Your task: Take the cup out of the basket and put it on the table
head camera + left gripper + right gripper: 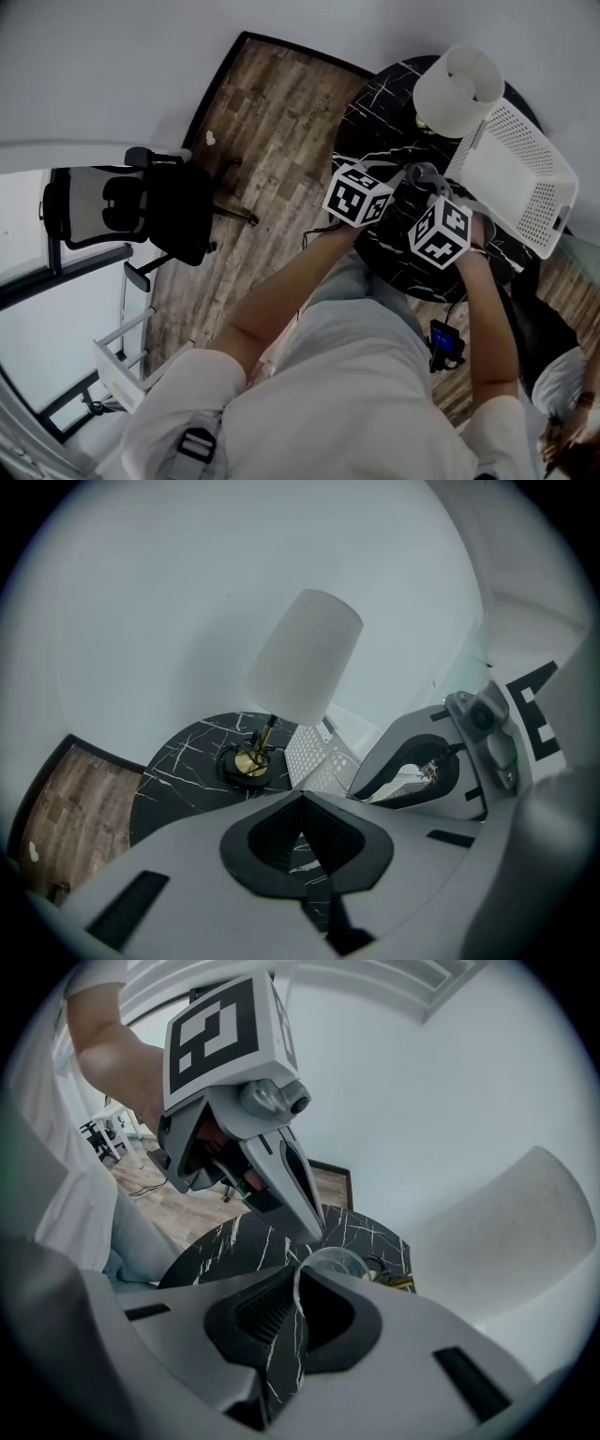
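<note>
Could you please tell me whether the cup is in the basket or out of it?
Out: the right gripper pinches the clear cup by its wall over the marble table, apart from the white basket.

Held the left gripper [398,178] and right gripper [448,202] close together over the near part of the black marble bench [375,117]. Found a white-shaded lamp [457,89] at its far edge, a white perforated basket [511,178] tilted at its right edge, an office chair [169,211] on the wooden floor [272,103].

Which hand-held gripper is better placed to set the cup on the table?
Right. The right hand-held gripper is clamped on the wall of the clear cup over the black table; the left hand-held gripper is shut and empty.
</note>
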Motion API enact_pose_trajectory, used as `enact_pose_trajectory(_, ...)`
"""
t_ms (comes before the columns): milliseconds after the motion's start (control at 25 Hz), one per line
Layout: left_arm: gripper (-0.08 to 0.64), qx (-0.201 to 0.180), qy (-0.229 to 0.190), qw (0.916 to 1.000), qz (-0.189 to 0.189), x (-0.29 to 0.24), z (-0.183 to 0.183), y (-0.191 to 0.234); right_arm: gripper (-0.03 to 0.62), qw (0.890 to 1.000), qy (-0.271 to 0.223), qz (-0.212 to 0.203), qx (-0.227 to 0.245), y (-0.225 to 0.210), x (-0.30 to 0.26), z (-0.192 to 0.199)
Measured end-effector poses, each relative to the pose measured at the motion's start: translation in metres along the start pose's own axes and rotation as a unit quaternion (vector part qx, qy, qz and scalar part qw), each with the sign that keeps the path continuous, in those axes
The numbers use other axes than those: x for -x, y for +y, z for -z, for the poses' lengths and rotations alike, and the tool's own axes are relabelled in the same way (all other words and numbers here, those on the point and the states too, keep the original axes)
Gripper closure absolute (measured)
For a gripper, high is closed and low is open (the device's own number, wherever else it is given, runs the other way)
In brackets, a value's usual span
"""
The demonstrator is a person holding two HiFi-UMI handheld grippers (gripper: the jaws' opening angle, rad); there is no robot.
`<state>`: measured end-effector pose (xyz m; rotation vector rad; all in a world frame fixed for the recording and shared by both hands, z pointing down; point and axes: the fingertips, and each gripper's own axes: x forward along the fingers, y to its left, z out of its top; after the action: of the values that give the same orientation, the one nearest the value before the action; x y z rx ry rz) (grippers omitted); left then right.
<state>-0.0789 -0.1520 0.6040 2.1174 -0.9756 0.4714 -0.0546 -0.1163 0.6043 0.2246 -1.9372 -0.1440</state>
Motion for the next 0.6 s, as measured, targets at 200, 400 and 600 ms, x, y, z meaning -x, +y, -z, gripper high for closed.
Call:
enact_pose_trajectory(200, 0.554, 0.009, 0.014, 0.9999, 0.002, -0.011, 0.013, 0.012, 0.569, 1.0, 0.014, -0.006, -0.005, 0.003, -0.022, 0.01)
enact_pose_trajectory(400, 0.555, 0.014, 0.023, 0.9996, 0.005, -0.022, 0.019, 0.017, 0.569, 0.999, 0.028, -0.014, -0.011, 0.006, -0.042, 0.023)
enact_pose_trajectory(600, 0.555, 0.021, 0.034, 0.9992, 0.008, -0.031, 0.029, 0.024, 0.569, 0.999, 0.036, -0.015, -0.015, 0.007, -0.054, 0.029)
